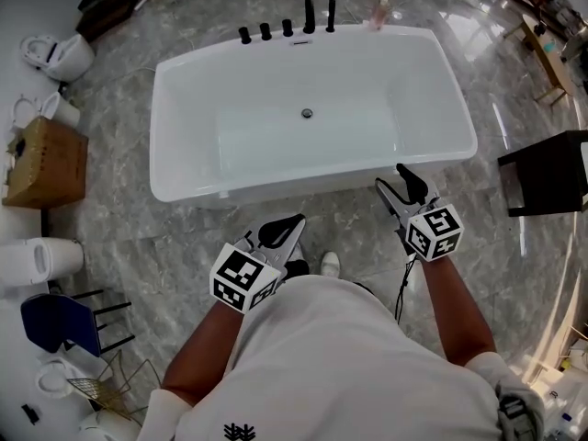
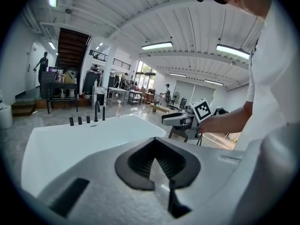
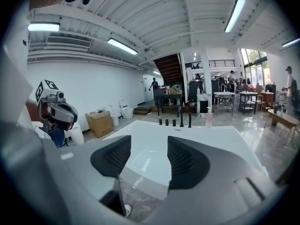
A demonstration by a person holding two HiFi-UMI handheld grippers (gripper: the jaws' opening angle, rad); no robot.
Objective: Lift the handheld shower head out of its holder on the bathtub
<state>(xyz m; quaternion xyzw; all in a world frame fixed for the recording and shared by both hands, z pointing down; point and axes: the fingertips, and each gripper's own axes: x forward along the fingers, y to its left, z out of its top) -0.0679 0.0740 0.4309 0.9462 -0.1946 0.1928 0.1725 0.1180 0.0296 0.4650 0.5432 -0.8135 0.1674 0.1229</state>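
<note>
The white bathtub lies crosswise in front of me. On its far rim stand three black knobs, a black spout and the slim black handheld shower head, upright in its holder. The shower head also shows far off in the left gripper view and the right gripper view. My left gripper hovers short of the near rim, its pads meeting at the tips and holding nothing. The right gripper is over the near right rim, open and empty.
A pink bottle stands on the far rim right of the shower head. A black stool is right of the tub. A cardboard box, toilets and a blue chair line the left side.
</note>
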